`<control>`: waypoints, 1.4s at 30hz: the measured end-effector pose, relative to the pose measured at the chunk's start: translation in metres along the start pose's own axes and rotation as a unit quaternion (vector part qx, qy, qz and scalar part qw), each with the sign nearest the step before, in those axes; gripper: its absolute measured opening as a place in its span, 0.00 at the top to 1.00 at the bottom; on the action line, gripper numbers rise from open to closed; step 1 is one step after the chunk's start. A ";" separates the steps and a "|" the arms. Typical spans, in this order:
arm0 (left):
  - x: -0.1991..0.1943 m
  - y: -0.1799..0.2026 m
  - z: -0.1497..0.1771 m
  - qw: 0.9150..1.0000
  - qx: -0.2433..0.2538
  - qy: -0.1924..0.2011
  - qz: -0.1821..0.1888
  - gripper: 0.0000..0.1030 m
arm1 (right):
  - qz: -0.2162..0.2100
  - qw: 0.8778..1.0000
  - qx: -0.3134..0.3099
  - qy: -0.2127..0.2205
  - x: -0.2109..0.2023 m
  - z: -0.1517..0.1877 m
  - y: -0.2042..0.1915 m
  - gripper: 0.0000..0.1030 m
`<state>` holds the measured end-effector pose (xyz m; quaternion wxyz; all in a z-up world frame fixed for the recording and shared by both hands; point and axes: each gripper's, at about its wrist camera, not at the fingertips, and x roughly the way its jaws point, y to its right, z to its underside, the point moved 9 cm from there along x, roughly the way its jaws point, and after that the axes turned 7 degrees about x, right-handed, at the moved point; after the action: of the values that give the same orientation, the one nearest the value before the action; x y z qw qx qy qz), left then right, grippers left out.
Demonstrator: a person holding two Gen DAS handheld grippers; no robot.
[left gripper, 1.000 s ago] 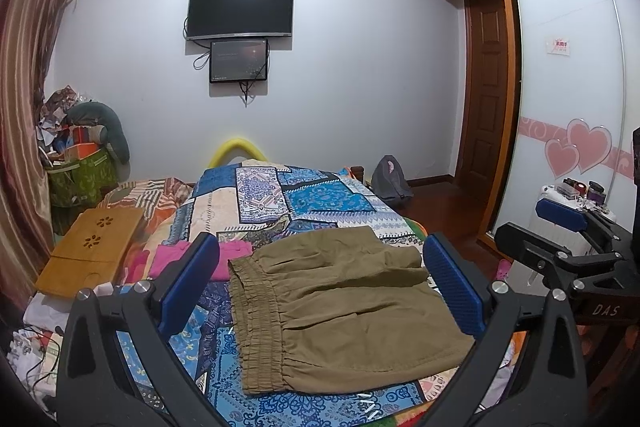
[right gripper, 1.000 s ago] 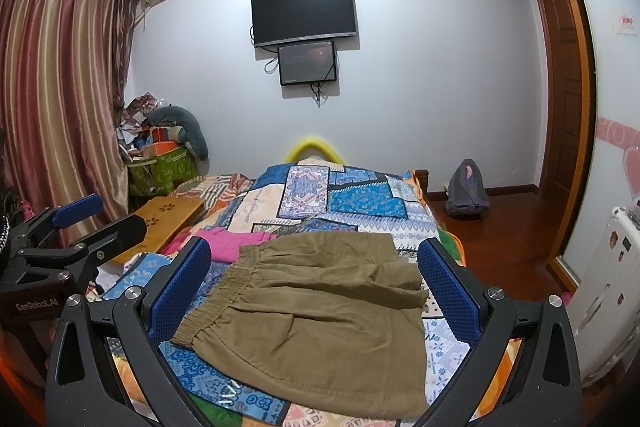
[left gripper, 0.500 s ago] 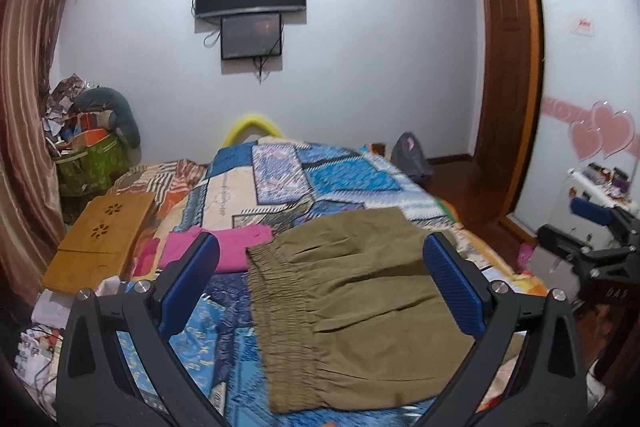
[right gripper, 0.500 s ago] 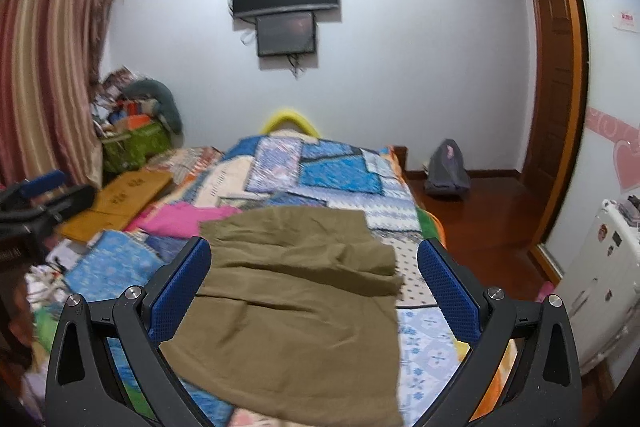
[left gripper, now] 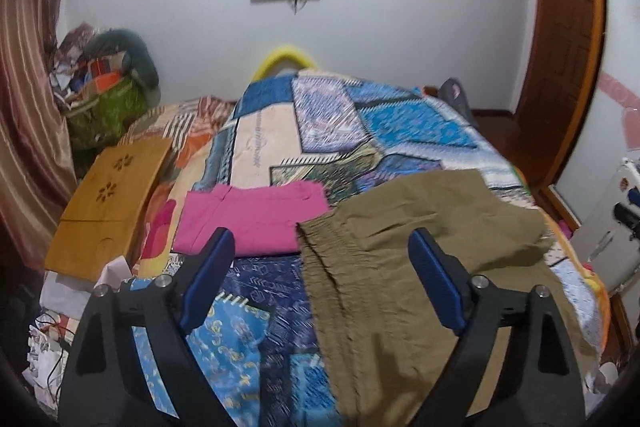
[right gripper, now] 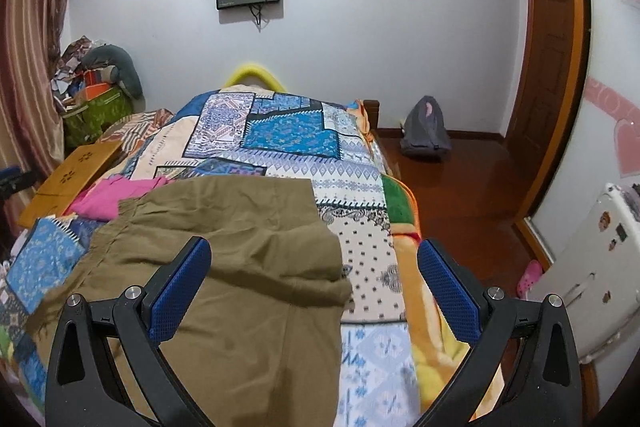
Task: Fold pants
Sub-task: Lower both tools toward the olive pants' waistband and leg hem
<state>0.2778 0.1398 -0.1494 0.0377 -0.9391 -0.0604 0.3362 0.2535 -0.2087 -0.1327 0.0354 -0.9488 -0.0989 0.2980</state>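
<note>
Olive-brown pants (left gripper: 408,267) lie on the patchwork bedspread (left gripper: 352,123), elastic waistband to the left, part of the fabric folded over itself. They also show in the right wrist view (right gripper: 240,267). My left gripper (left gripper: 320,279) is open and empty, above the waistband edge. My right gripper (right gripper: 314,287) is open and empty, above the right-hand folded edge of the pants.
A pink garment (left gripper: 252,219) lies just left of the pants. A wooden lap tray (left gripper: 108,195) and a green bag (left gripper: 104,111) sit at the bed's left. A grey backpack (right gripper: 426,129) is on the wood floor; a white appliance (right gripper: 592,267) stands at right.
Both grippers have moved forward and down toward the pants; the left shifted left, so the pants sit further right in its view. The jaws stay open.
</note>
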 end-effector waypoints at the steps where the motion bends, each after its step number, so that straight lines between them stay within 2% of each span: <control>1: 0.010 -0.003 -0.001 1.000 0.000 -0.006 0.000 0.16 | 0.000 1.000 -0.001 0.000 0.005 -0.005 0.001 0.00; 5: 0.056 -0.012 -0.003 0.999 -0.002 -0.033 0.003 0.26 | -0.010 1.000 -0.014 -0.007 0.035 -0.021 -0.002 0.01; 10: 0.113 -0.013 0.005 0.997 0.011 -0.076 0.016 0.34 | -0.029 0.999 -0.023 -0.033 0.081 -0.031 -0.004 0.08; 18: 0.182 -0.007 0.028 0.991 0.043 -0.124 0.032 0.34 | -0.043 0.993 -0.072 -0.082 0.153 -0.027 -0.013 0.11; 21: 0.202 -0.007 0.036 0.988 0.036 -0.144 0.044 0.34 | -0.053 0.989 -0.099 -0.097 0.176 -0.025 -0.017 0.12; 24: 0.216 -0.009 0.045 0.986 0.025 -0.159 0.053 0.34 | -0.047 0.984 -0.118 -0.123 0.207 -0.023 -0.017 0.12; 30: 0.232 -0.009 0.052 0.982 0.013 -0.170 0.080 0.34 | -0.057 0.975 -0.139 -0.163 0.247 -0.013 -0.021 0.12; 32: 0.236 -0.008 0.056 0.980 0.010 -0.178 0.091 0.34 | -0.064 0.972 -0.139 -0.179 0.258 -0.007 -0.023 0.17; 34: 0.241 -0.008 0.060 0.977 -0.003 -0.186 0.107 0.34 | -0.069 0.966 -0.147 -0.202 0.270 0.002 -0.025 0.31; 37: 0.245 -0.008 0.062 0.972 -0.021 -0.193 0.132 0.36 | -0.085 0.964 -0.135 -0.211 0.278 0.008 -0.026 0.31; 38: 0.245 -0.006 0.062 0.971 -0.020 -0.190 0.142 0.45 | -0.094 0.965 -0.127 -0.212 0.279 0.007 -0.026 0.31; 40: 0.244 0.000 0.061 0.969 -0.023 -0.185 0.163 0.58 | -0.108 0.965 -0.106 -0.213 0.278 0.006 -0.025 0.39; 41: 0.244 0.002 0.061 0.970 -0.021 -0.185 0.159 0.61 | -0.113 0.965 -0.100 -0.212 0.276 0.006 -0.026 0.42; 42: 0.243 0.004 0.059 0.971 -0.013 -0.183 0.151 0.61 | -0.112 0.966 -0.100 -0.210 0.275 0.006 -0.027 0.53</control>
<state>0.4266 0.1713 -0.3479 -0.0374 -0.8602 0.0723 0.5034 0.4661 -0.1245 -0.2879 -0.0482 -0.8464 -0.2396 0.4731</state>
